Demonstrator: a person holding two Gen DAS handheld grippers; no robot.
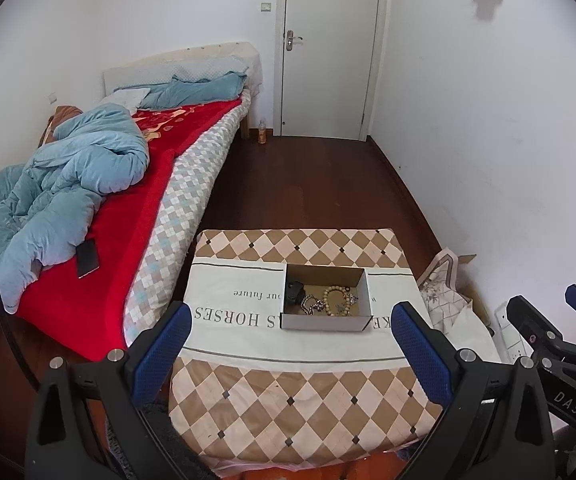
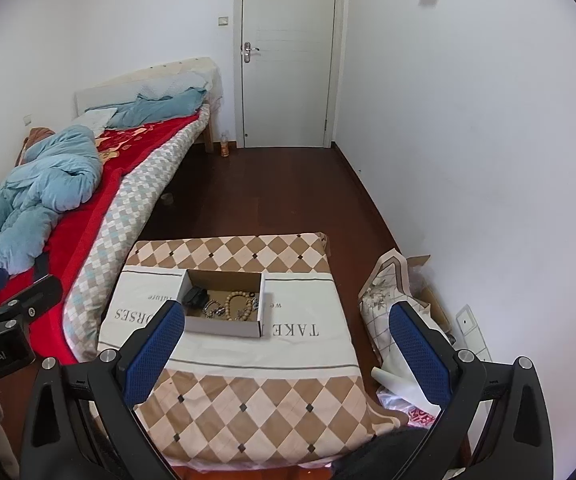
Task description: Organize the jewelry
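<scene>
Two grippers are seen low in the frames, both held above the near edge of a cloth-covered table [image 1: 288, 400] with nothing between their blue-padded fingers. The left gripper [image 1: 291, 344] is spread wide and empty — its pads frame the lower middle of the left wrist view. The right gripper [image 2: 284, 344] is likewise spread apart and empty in its own view, and part of it is also seen at the lower right edge of the left wrist view.

A small cardboard box [image 1: 325, 322] is set on the white lettered band of the cloth, at the centre of the left wrist frame and just left of centre in the right wrist frame. Inside it the jewelry is gathered: a black item [image 1: 293, 290] at the left end, a silver chain [image 1: 311, 304] beside it, and a beaded bracelet [image 1: 337, 300] toward the right, touching or overlapping the chain. Neither gripper is in contact with the box.

A bed [image 1: 176, 184] with a red blanket [image 1: 128, 216] and a blue quilt [image 1: 60, 192] fills the left side — a closed white door [image 1: 327, 48] stands at upper centre.
</scene>
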